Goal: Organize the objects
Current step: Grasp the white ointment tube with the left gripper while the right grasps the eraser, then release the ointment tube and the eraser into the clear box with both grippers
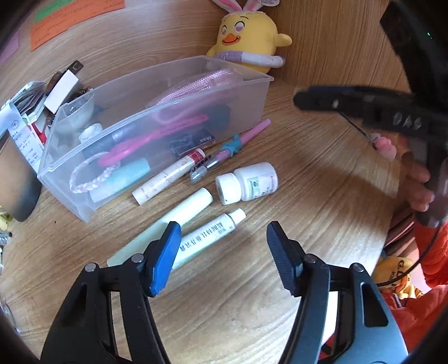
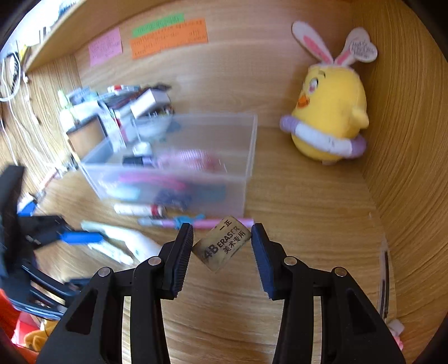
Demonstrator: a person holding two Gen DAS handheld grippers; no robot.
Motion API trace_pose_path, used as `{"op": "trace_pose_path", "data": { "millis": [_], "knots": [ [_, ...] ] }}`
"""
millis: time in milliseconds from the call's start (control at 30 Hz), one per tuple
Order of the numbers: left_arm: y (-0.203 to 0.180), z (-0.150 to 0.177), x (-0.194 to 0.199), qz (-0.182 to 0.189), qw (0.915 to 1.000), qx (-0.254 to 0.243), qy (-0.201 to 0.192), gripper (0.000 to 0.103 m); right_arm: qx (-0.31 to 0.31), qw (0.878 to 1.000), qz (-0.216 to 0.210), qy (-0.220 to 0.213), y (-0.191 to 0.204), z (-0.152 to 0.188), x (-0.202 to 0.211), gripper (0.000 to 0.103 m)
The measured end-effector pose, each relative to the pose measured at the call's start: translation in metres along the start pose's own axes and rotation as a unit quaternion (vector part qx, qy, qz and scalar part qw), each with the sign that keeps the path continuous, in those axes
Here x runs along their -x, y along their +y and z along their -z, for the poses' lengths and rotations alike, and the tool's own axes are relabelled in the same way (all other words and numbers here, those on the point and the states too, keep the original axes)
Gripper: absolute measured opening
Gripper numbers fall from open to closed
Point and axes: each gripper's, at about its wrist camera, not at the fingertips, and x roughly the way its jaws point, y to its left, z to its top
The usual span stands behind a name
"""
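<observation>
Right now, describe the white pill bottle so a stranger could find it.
Start at the clear plastic bin on the wooden desk. Loose items lie in front of its long wall; the white pill bottle lies on its side there, right of the tubes. It alone is short and squat, with a ribbed cap.

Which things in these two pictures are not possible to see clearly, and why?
- Clear bin contents, right wrist view: motion blur smears them.
- Small print on the ointment tube, left wrist view: too small, partly behind the left gripper finger.
- Eraser corners, right wrist view: whether the right gripper pads press them is unclear.
- Wall notes, left wrist view: cut by the edge.
</observation>
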Motion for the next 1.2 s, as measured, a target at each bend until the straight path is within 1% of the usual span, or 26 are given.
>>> {"op": "trace_pose_path", "data": {
  "millis": [33,133,233,300,333,400,500,633,767,933,1200],
  "knots": [
    [0.002,-0.001,-0.003,0.004,1.0,0.003,0.004,0.062,0.001,1.0,-0.003,-0.006,0.001,-0.004,0.001,0.04],
    [0.007,0.0,-0.01,0.01,0.9998,0.011,0.015,0.053,0.007,1.0,-0.009,-0.023,0.011,-0.017,0.004,0.04],
    [0.01,0.004,-0.006,0.009,0.9998,0.012,0.011,0.046,0.018,0.999,-0.01,-0.036,0.02,-0.031,0.002,0.04],
    [0.013,0.007,-0.004,0.006,0.9998,0.016,0.008,0.036,0.021,0.999,-0.014,-0.039,0.025,-0.041,-0.002,0.04],
    [0.014,0.007,-0.003,0.003,0.9998,0.018,0.007,0.033,0.022,0.999,-0.015,-0.04,0.027,-0.044,-0.005,0.04],
    [0.018,0.009,-0.002,-0.005,0.9997,0.025,0.003,0.017,0.026,0.999,-0.015,-0.04,0.03,-0.052,-0.013,0.04],
    [0.022,0.011,0.002,-0.006,0.9993,0.037,-0.001,0.016,0.029,0.999,-0.016,-0.033,0.036,-0.061,-0.026,0.04],
    [0.025,0.015,0.008,-0.014,0.9991,0.039,-0.007,0.016,0.03,0.999,-0.025,-0.02,0.043,-0.068,-0.042,0.04],
    [0.032,0.013,0.024,-0.017,0.9982,0.051,-0.028,0.016,0.036,0.999,-0.025,-0.013,0.052,-0.074,-0.054,0.04],
    [0.047,0.002,0.049,-0.025,0.9949,0.073,-0.066,0.016,0.042,0.999,-0.027,-0.004,0.06,-0.079,-0.066,0.04],
    [0.077,-0.031,0.07,-0.04,0.9868,0.109,-0.113,0.016,0.058,0.997,-0.032,0.024,0.074,-0.078,-0.091,0.04]
  ]
}}
